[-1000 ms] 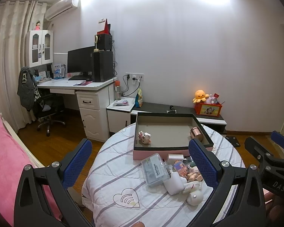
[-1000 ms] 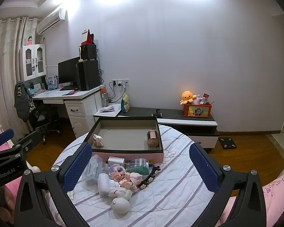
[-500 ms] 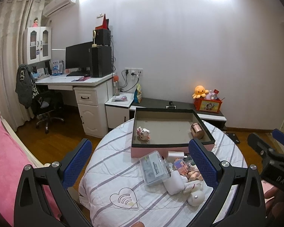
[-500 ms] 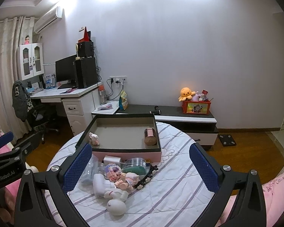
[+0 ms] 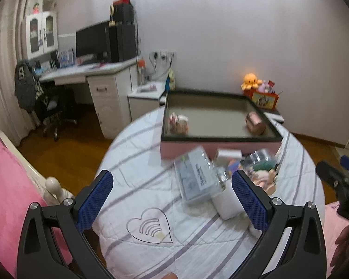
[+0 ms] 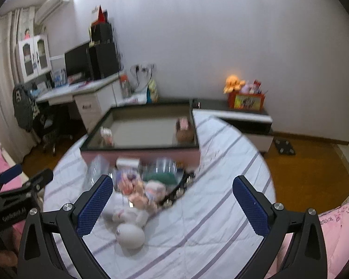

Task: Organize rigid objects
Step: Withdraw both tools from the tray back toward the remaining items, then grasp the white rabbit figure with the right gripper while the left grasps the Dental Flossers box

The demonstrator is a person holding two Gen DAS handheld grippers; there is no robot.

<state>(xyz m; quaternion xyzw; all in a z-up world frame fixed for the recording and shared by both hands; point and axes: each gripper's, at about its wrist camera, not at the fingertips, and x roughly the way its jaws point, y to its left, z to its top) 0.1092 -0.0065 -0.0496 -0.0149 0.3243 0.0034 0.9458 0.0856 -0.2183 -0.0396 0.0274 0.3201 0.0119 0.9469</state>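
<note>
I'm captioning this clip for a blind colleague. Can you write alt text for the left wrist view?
The open left gripper hovers empty above a round table with a striped cloth, facing a pile of small items in front of a shallow pink tray. The tray holds a small figurine and a copper-coloured cylinder; a bedroom desk stands behind.

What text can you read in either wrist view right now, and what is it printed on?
"GenRobot.AI", faint and partly blurred: on the side of the left tongs, seen in the right wrist view.
Label on the clear plastic case: printed words present, too blurred to read.
Writing on the pink fabric at lower right: smeared, unreadable.
Picture panel on the orange box: no legible words.
Heart logo on the striped tablecloth: a symbol only, no letters.
</note>
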